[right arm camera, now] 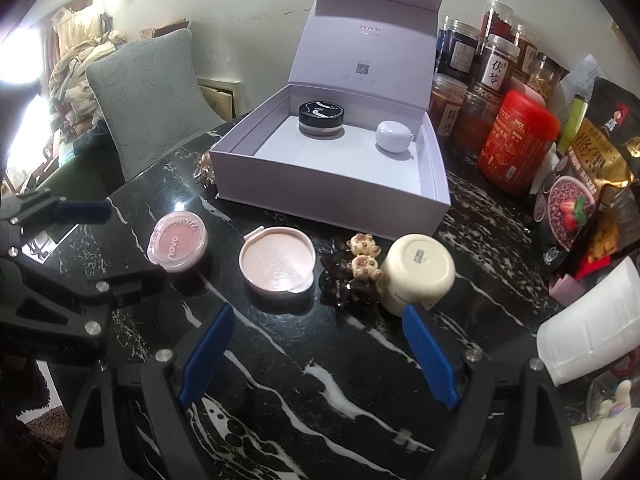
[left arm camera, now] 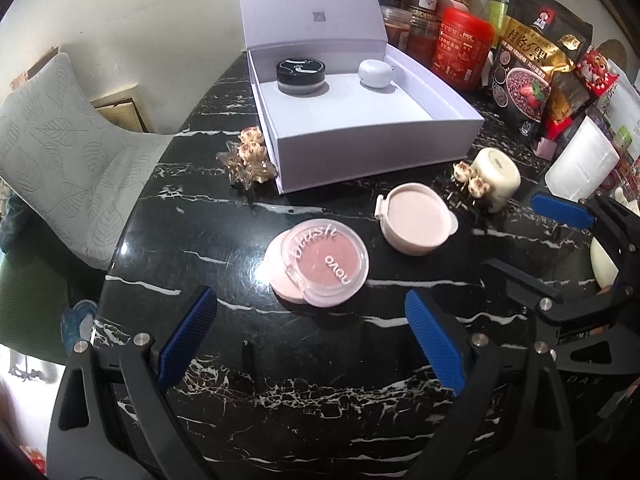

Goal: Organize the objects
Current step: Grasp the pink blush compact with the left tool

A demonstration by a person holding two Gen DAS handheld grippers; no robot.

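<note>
A white box (left arm camera: 372,148) (right arm camera: 320,188) stands open on the black marble table, holding a black-lidded jar (left arm camera: 301,74) (right arm camera: 321,118) and a small white case (left arm camera: 376,74) (right arm camera: 394,136). In front of it lie a pink blush compact (left arm camera: 318,266) (right arm camera: 178,246), a pale pink round compact (left arm camera: 416,224) (right arm camera: 276,262), a cream jar on its side (left arm camera: 496,178) (right arm camera: 418,274) and two bear hair clips (left arm camera: 250,156) (right arm camera: 362,268). My left gripper (left arm camera: 312,340) is open just short of the blush compact. My right gripper (right arm camera: 316,354) is open, near the pale compact and cream jar.
Spice jars (right arm camera: 494,68), a red canister (left arm camera: 462,48) (right arm camera: 516,142) and snack bags (left arm camera: 528,80) (right arm camera: 580,196) crowd the back right. A paper roll (left arm camera: 582,160) stands at right. A grey leaf-pattern cushion (left arm camera: 52,148) (right arm camera: 148,100) sits beyond the table's left edge.
</note>
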